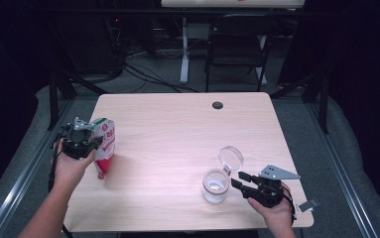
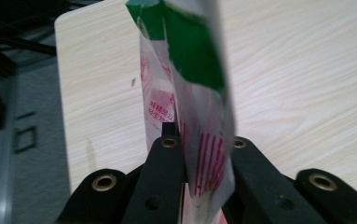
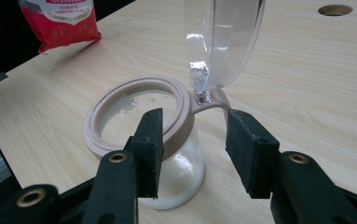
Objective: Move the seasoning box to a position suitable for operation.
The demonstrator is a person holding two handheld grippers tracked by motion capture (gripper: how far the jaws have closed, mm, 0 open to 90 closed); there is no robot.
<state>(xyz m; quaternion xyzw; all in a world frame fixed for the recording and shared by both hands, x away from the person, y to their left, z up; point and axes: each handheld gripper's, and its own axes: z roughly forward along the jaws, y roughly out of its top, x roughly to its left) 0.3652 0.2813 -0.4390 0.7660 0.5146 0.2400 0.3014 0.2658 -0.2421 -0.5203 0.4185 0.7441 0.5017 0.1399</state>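
A red, white and green pouch [image 1: 107,136] hangs tilted over the table's left side, with its bottom corner close to the wood. My left gripper [image 1: 97,144] is shut on it. In the left gripper view the two black jaws [image 2: 203,140] pinch the pouch [image 2: 190,70] near its lower end. A glass jar [image 1: 215,186] with a beige rim stands at the front right, its clear hinged lid [image 1: 230,157] flipped up. My right gripper [image 1: 237,179] stands open right beside the jar. In the right gripper view the jar's rim [image 3: 134,93] and lid hinge [image 3: 209,99] lie between the pads [image 3: 250,149] of that gripper [image 3: 195,121], untouched.
The wooden table [image 1: 177,129] has a black cable hole [image 1: 218,105] at its far middle. A small grey tag [image 1: 308,205] lies at the front right corner. A black folding chair [image 1: 237,44] and a desk leg stand beyond the far edge.
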